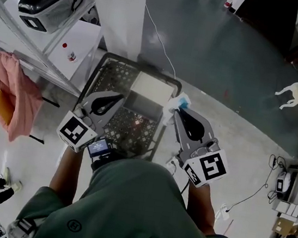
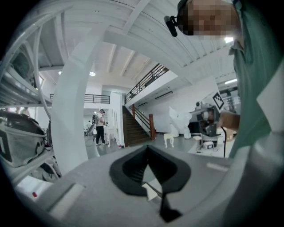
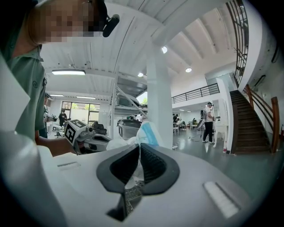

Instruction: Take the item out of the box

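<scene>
Right gripper: jaws clamped on soft white-blue item, which sticks out past the tips.
Left gripper: jaws together, nothing held — box just ahead.
Risk: only 1 thin pinch — item could slip and drop back.

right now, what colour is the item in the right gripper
The item is white and light blue; the right gripper view shows it best.

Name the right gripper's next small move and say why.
Probably lift the right gripper up and clear of the crate: its fingers are shut on the white-and-blue packet, which hangs at the crate's rim, not yet set down outside.
</scene>
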Available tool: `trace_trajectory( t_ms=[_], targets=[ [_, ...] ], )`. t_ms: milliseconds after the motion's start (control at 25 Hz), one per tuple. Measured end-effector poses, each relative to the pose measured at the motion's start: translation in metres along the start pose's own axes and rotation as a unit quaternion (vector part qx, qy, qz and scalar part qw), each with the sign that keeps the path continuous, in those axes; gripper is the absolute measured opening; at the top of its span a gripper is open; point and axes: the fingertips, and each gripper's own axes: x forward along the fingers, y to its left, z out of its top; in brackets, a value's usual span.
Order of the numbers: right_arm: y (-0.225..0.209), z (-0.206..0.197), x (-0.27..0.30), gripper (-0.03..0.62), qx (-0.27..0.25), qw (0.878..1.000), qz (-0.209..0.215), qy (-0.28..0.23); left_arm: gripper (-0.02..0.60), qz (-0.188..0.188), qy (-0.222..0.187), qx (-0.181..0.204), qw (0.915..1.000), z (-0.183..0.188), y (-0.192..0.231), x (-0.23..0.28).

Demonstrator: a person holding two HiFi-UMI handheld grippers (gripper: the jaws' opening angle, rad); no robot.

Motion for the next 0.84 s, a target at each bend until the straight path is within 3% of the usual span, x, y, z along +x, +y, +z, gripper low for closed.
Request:
trace_trajectory(
  t_ms=[840],
  targets=[
    [0.001, -0.01, 0.015, 0.014, 0.008, 1.0, 0.003, 0.013, 0.002, 0.003, 0.007, -0.009, 0.9999, -0.009, 0.011, -0.004]
  ],
)
